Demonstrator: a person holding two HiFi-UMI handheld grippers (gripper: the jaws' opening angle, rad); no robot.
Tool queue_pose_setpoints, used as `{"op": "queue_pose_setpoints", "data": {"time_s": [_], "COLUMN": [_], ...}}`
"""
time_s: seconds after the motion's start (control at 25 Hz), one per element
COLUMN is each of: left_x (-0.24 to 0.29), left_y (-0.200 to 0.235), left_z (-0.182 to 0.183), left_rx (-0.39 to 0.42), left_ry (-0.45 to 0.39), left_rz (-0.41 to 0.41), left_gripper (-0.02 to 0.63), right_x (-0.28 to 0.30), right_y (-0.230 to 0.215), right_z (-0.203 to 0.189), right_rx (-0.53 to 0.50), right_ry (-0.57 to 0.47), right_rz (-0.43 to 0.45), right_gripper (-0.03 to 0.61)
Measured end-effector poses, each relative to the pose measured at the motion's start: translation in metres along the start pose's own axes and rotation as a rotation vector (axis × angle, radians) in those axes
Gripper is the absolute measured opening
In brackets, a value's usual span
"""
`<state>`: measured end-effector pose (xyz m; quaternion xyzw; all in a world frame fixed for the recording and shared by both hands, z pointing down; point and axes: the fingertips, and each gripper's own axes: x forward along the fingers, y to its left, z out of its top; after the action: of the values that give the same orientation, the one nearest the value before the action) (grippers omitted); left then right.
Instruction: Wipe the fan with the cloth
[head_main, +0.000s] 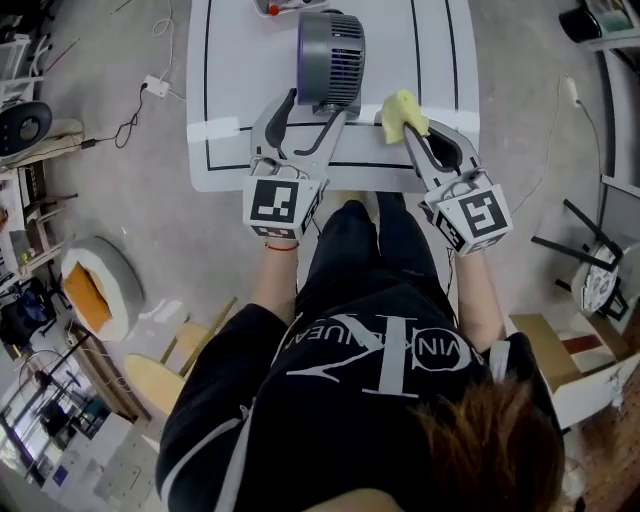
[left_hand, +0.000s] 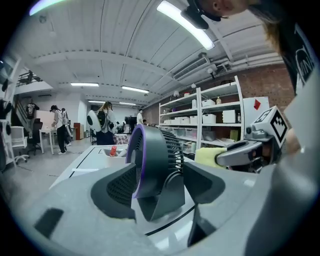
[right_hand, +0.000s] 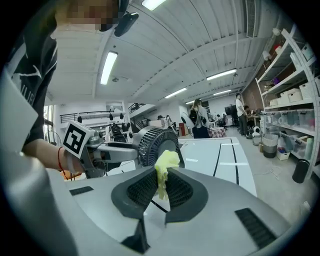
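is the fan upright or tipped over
Upright: the fan stands on its foot on the table, its round head vertical above it.

My left grey two-jaw gripper (head_main: 315, 108) points forward and slightly downward, jaws spread wide. My right grey gripper (head_main: 412, 135) lies alongside it, jaws pinched on a crumpled yellow cloth (head_main: 403, 113).

Fan (head_main: 332, 58) on white table (head_main: 240, 60) — yellow cloth (head_main: 403, 114) beside

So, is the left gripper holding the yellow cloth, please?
No, the cloth is pinched in the right gripper, while the left gripper has the fan between its open jaws.
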<state>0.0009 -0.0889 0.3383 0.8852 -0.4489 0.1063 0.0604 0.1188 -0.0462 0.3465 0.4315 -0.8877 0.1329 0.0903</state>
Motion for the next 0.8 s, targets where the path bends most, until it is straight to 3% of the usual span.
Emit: {"op": "queue_pose_setpoints", "data": {"time_s": [0.28, 0.48, 0.8], "left_x": [-0.006, -0.010, -0.014], "left_y": [-0.004, 0.007, 0.008], "left_z": [-0.004, 0.000, 0.005], "left_rx": [0.031, -0.078, -0.085], "left_ry": [0.001, -0.044, -0.073], "left_rz": [0.020, 0.055, 0.077], "left_gripper": [0.295, 0.287, 0.284], "right_x": [0.022, 0.036, 0.057], "right_y": [0.009, 0.017, 0.018], "right_z": [0.003, 0.007, 0.018], "right_rx": [-0.084, -0.177, -0.154], "right_ry": [-0.026, -0.041, -0.100], "right_rz": [0.075, 0.095, 0.154], "right_gripper": [0.035, 0.035, 0.035]}}
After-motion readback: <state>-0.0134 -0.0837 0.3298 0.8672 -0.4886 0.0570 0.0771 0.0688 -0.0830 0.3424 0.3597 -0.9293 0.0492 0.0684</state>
